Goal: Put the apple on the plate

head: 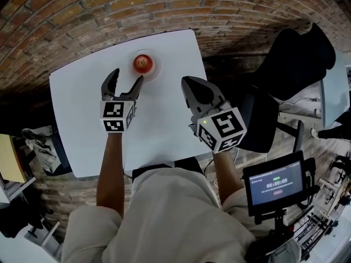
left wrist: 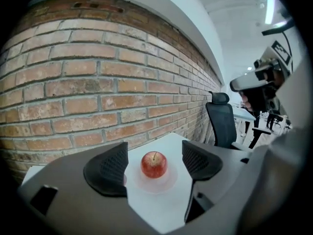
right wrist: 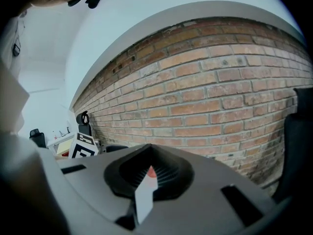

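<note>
Head view first: the left gripper [head: 127, 78] hangs over the white counter [head: 77, 108] with its jaws spread wide and nothing between them. Just past its tips sits the red apple [head: 142, 63], resting on a pale round plate [head: 153, 73] near the counter's far edge, by the brick wall [head: 164, 10]. The gripper and the apple are not touching. The right gripper [head: 187, 84] hovers near the counter's right edge, jaws pressed together, well apart from the plate. A black office chair [head: 299, 53] stands off to the right, and a small screen [head: 274, 184] glows lower right.

Over to the left gripper view: both black ribbed jaws stand apart, framing the apple, stem up, in the middle of the plate beyond them. Brick wall behind, chair further along it.

Now the right gripper view: the jaws are closed on each other and grip nothing. Only a sliver of red shows through the gap at their tips. The left gripper's marker cube [right wrist: 83, 147] peeks in at the left.
</note>
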`<act>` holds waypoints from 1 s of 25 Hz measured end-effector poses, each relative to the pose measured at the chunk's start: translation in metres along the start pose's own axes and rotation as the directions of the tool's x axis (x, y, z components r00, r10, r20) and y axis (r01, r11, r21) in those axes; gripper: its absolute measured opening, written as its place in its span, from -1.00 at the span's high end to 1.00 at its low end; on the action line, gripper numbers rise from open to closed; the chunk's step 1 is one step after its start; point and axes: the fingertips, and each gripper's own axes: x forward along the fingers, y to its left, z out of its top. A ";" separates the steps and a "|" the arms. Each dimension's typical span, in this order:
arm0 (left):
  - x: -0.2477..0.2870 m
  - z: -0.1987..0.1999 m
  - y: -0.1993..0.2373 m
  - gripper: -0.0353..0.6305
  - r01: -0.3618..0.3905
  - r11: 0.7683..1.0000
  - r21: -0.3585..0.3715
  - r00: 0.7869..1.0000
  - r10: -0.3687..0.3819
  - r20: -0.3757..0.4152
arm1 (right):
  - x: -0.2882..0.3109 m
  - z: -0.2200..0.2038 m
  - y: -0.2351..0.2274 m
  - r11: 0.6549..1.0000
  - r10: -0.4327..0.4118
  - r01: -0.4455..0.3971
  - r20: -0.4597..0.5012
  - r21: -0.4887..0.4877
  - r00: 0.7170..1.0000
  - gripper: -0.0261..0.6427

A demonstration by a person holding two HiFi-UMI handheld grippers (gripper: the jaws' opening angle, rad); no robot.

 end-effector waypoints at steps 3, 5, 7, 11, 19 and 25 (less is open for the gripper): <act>-0.019 0.017 0.003 -0.04 -0.027 0.999 0.017 0.999 0.026 0.032 | 0.000 0.011 0.007 0.999 0.024 -0.023 0.023 -0.026 0.999 0.91; -0.031 0.029 0.004 0.02 -0.047 0.999 0.023 0.997 0.045 0.059 | -0.001 0.018 0.012 0.998 0.038 -0.036 0.037 -0.042 0.999 0.91; -0.043 0.040 0.003 0.10 -0.061 0.998 0.028 0.995 0.059 0.086 | -0.001 0.027 0.017 0.997 0.050 -0.048 0.050 -0.055 0.997 0.91; -0.066 0.062 -0.002 0.16 -0.075 0.996 0.056 0.987 0.067 0.143 | -0.005 0.045 0.029 0.994 0.075 -0.068 0.081 -0.086 0.994 0.91; -0.114 0.098 -0.007 0.55 -0.150 0.985 0.088 0.959 0.124 0.253 | -0.013 0.069 0.049 0.984 0.120 -0.100 0.126 -0.150 0.985 0.91; -0.147 0.109 -0.003 0.76 -0.185 0.980 0.075 0.936 0.153 0.316 | -0.020 0.087 0.062 0.974 0.126 -0.091 0.163 -0.206 0.978 0.91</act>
